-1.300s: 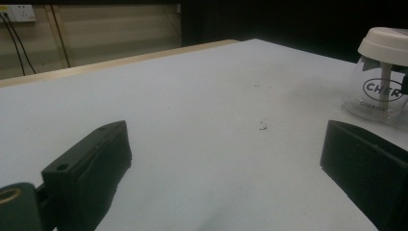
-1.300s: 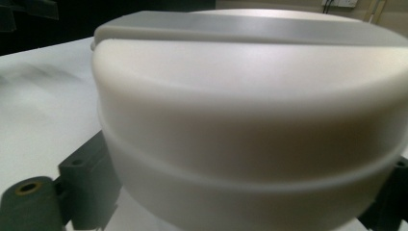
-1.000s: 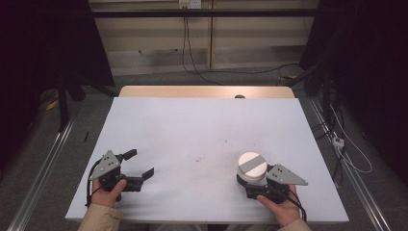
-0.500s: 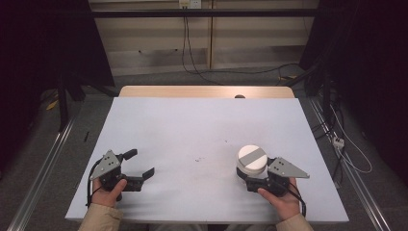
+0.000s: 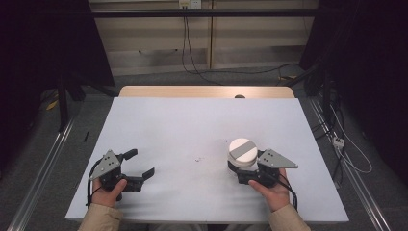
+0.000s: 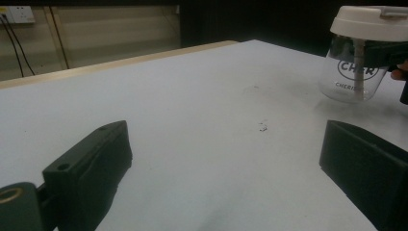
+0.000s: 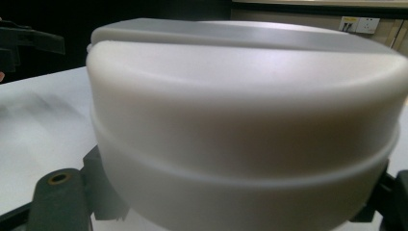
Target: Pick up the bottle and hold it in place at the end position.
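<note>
While the white table (image 5: 192,125) lies bare ahead, we hold the clear jar (image 5: 242,154) in our right gripper (image 5: 245,169), right of the table's middle; our left gripper (image 5: 139,166) waits wide open well left of the jar, likely to grip its lid (image 6: 369,21) next.

Lighting: your counter (image 5: 192,125) evenly lit from overhead; surroundings dark. Shadows soft. Your right gripper view: lid (image 7: 240,120) close, blurred.
</note>
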